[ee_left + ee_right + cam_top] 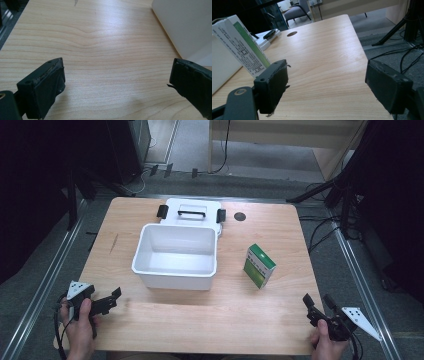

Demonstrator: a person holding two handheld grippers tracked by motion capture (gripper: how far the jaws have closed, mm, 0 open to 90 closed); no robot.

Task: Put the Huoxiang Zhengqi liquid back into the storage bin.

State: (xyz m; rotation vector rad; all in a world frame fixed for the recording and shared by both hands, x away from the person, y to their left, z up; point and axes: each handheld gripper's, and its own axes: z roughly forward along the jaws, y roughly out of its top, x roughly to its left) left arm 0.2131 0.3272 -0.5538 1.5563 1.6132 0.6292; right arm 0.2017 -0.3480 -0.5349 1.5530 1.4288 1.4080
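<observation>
A white open box (175,256) stands in the middle of the wooden table (150,325), its lid (191,212) with black latches lying flat behind it. A green and white carton (259,265) stands upright to the box's right. My left gripper (114,299) rests open at the near left corner, held by a hand, with only bare wood between its jaws (117,82); the box's white wall (185,25) shows ahead on the right. My right gripper (316,304) is open at the near right corner. The carton (242,47) stands ahead of its left jaw, apart from it.
A dark round hole (240,216) marks the table's far right area. Metal rails (55,270) run along both table sides, and tripod legs and cables (330,195) sit on the floor beyond the right edge.
</observation>
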